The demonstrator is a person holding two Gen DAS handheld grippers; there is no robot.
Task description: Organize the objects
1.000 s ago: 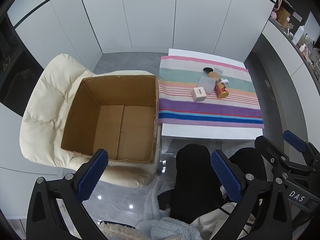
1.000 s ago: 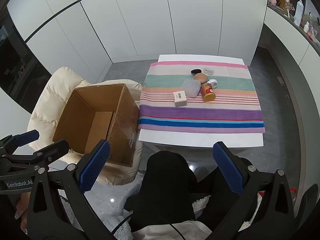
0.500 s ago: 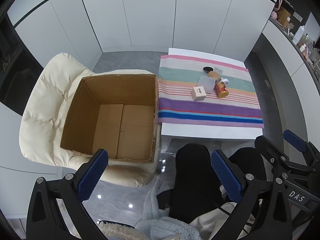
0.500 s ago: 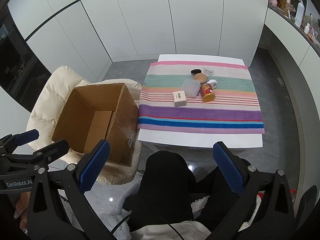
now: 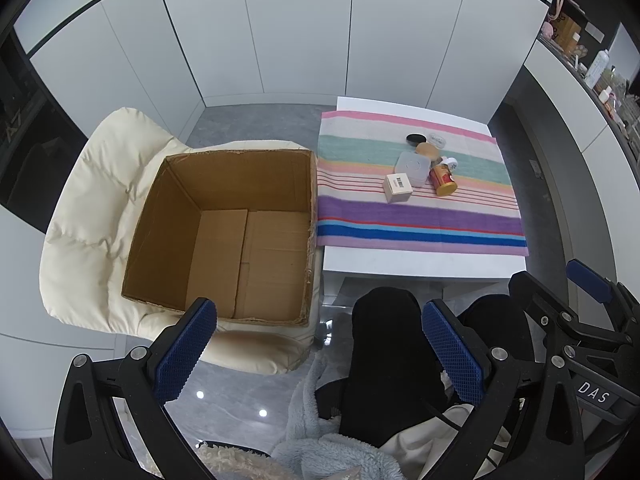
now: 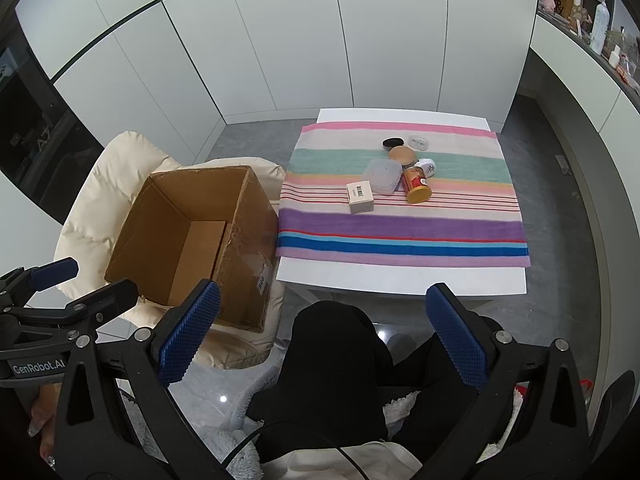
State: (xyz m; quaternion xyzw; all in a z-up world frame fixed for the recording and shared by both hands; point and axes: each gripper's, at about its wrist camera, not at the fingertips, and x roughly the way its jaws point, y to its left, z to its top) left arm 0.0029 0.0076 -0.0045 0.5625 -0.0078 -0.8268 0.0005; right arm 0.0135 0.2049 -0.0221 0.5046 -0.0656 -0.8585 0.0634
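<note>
An empty open cardboard box (image 5: 224,236) (image 6: 188,236) sits on a cream cushioned chair (image 5: 88,208), left of a white table (image 5: 400,258). On the table's striped cloth (image 5: 420,220) (image 6: 400,232) lies a cluster: a small white barcode box (image 5: 397,188) (image 6: 360,197), a clear square container (image 5: 413,167) (image 6: 383,176), a red jar on its side (image 5: 443,179) (image 6: 416,186), a tan lid (image 6: 401,155), a black lid (image 6: 392,142), a white cap (image 6: 426,168) and a clear round dish (image 6: 419,142). My left gripper (image 5: 316,344) and right gripper (image 6: 322,332) are open and empty, held well short of the table.
My black-clad knees (image 5: 384,340) are in front of the table edge. White cabinet doors (image 5: 300,28) fill the back. A counter with bottles (image 5: 596,68) runs along the right. The right gripper shows in the left wrist view (image 5: 580,320), and the left gripper in the right wrist view (image 6: 60,304).
Both views have drifted very slightly; the box and the table objects have not moved, and both grippers stay open.
</note>
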